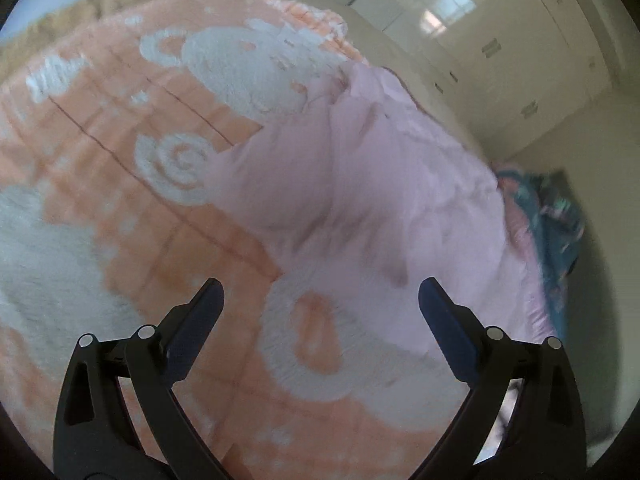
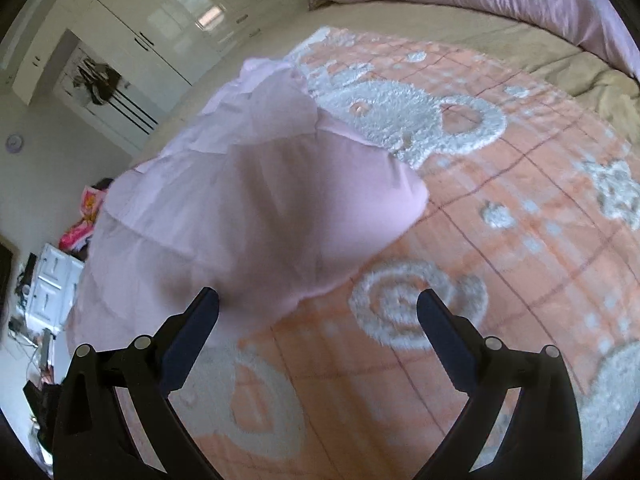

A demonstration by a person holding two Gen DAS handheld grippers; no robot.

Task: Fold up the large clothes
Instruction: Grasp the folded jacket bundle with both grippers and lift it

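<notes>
We've got the pink dress [image 1: 360,184] lying rumpled on the blanket [image 1: 120,208] on the bed; both tools, L [image 1: 320,300] & R [image 2: 318,304], gape wide, empty, hovering near its edge, prob. picking corners.

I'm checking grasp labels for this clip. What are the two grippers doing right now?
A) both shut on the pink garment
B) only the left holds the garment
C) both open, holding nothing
C: the left gripper and right gripper both gape, with the pink garment lying loose on the orange blanket.
</notes>
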